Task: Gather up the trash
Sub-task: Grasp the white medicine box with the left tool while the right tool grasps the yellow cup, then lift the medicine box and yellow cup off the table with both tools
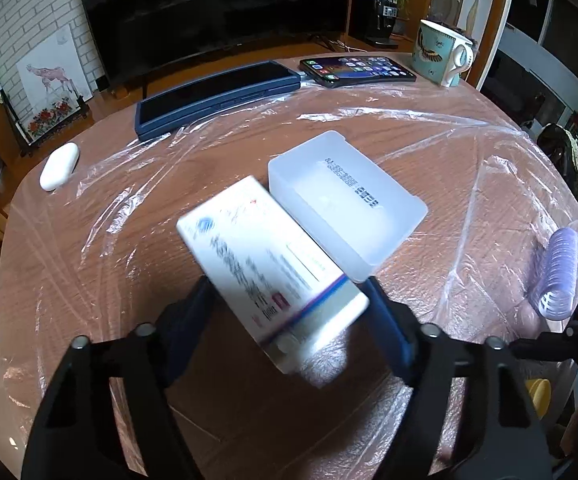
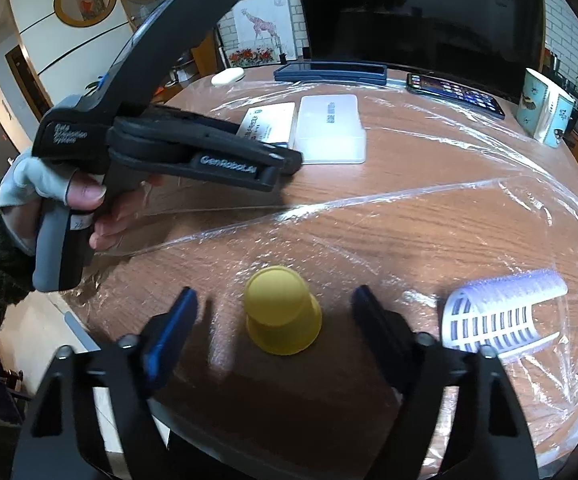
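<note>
While the left gripper point(image 1: 289, 304) is clamped on the white carton point(image 1: 267, 268) beside the plastic tray point(image 1: 405, 216), a slip is risked. The yellow cap point(image 2: 283, 312) is straddled, untouched, by the parted right gripper point(image 2: 275, 312) and could be toppled on the film-covered counter point(image 2: 409, 216).

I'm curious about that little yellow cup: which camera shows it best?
The right wrist view. There the yellow cup stands upside down, whole and close, between the right gripper's open fingers. The left wrist view catches only a yellow sliver at its right edge, behind the gripper frame.
</note>
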Demonstrator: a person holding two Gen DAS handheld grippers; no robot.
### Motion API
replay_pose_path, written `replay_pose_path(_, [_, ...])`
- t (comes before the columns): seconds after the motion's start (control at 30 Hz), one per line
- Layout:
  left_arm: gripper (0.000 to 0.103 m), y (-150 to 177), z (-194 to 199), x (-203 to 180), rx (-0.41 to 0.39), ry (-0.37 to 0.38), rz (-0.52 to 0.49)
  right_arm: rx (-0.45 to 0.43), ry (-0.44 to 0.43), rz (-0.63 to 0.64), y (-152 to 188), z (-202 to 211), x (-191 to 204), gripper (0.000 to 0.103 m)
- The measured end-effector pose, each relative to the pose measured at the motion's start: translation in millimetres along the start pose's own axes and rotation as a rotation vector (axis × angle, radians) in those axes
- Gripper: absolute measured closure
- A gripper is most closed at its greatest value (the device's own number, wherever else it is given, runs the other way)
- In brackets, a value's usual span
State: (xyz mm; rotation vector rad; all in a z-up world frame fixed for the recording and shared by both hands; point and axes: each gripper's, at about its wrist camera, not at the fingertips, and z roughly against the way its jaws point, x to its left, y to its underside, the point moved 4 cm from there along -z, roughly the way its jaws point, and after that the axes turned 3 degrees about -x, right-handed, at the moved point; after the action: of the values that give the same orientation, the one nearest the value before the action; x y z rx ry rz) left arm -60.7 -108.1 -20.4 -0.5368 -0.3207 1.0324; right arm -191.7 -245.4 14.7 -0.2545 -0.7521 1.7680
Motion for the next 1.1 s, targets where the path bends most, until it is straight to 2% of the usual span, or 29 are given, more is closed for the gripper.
replay_pose_path(0.07, [0.043,0,1,1,-0.002,-0.003,0.009,-0.006,0.008,-0.002,0,0,-1,0.052])
replay_pose_path(0.17, [0.047,1,4,5,-0.005,0.022,0.039,-0.009,0.003,-0.013,-1,0,-2,0.062])
replay_pose_path(0.37, [0.047,5,8,5,-0.012,0.029,0.045,-0.013,-0.005,0.0,0,1,0,0.063])
replay_pose_path(0.43, [0.048,6,9,6,-0.02,0.032,0.059,-0.018,-0.017,0.013,1,3,2,0.069])
replay_pose_path(0.6, [0.048,10,13,10,-0.021,0.032,0.082,-0.011,-0.034,0.027,1,3,6,0.069])
replay_pose_path(0.63, [0.048,10,13,10,-0.019,0.032,0.085,-0.007,-0.042,0.024,1,3,6,0.068])
replay_pose_path(0.7, [0.048,12,14,10,-0.016,0.022,0.08,0.002,-0.04,0.013,2,1,6,0.055])
replay_pose_path(0.9, [0.047,12,13,11,-0.009,-0.007,0.086,-0.006,-0.037,0.017,3,2,8,0.054])
replay_pose_path(1.03, [0.047,10,11,9,-0.005,-0.029,0.069,-0.007,-0.031,0.02,4,2,10,0.067])
replay_pose_path(1.1, [0.048,10,11,9,-0.007,-0.024,0.075,-0.007,-0.04,0.013,3,1,11,0.067])
